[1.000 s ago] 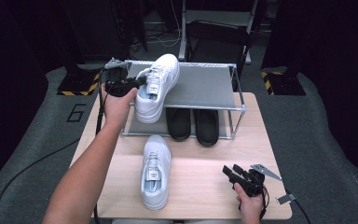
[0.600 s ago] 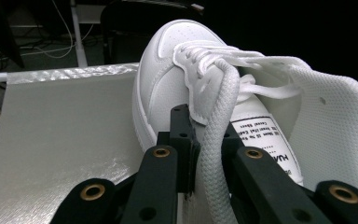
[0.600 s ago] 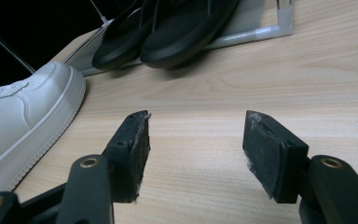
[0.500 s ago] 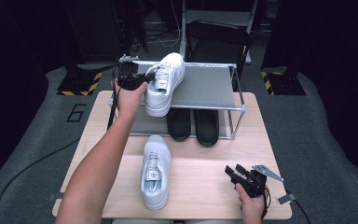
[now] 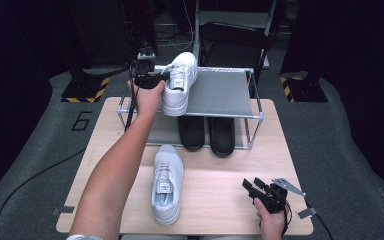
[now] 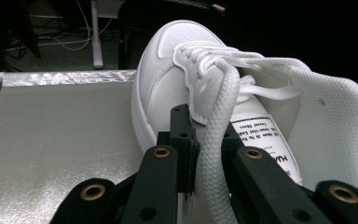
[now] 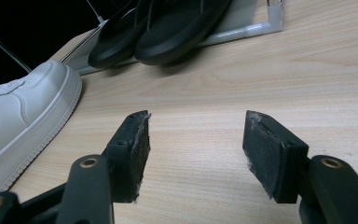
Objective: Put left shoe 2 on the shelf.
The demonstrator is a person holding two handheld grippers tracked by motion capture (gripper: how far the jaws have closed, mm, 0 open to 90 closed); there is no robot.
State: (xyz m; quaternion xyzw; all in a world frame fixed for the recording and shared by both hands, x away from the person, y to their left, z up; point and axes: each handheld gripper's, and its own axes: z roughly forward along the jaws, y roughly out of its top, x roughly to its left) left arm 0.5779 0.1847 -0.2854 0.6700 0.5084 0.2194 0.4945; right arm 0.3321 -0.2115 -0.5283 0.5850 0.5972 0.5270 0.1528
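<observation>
In the high view my left gripper (image 5: 155, 80) sits in the upper left of the frame, at the left end of the shoe rack's (image 5: 220, 92) grey top shelf. Its jaws are pinched on the held sneaker (image 5: 180, 82), a white one. That shoe rests tilted on the shelf's front left corner, toe pointing to the back of the frame and heel hanging past the front rail. In the left gripper view the black jaws rise from the bottom centre, clamped on the side flap of the sneaker (image 6: 186, 79) beside the lace holes, with a thick white lace (image 6: 216, 154) running down between them. The toe lies at the top centre of that frame, the printed tongue label to the right, and the silvery shelf surface (image 6: 60, 130) spreads across the left half.

My right gripper (image 5: 262, 190) rests low in the lower right of the high view, on the wooden table (image 5: 215, 200). In the right gripper view its jaws (image 7: 193, 149) stand spread apart with bare tabletop between the pads, holding nothing.

The second white sneaker (image 5: 166, 182) lies flat on the table at lower centre, toe away from me; its toe (image 7: 23, 116) shows at the left edge of the right gripper view. A pair of black slippers (image 5: 207, 132) sits on the rack's lower level.
</observation>
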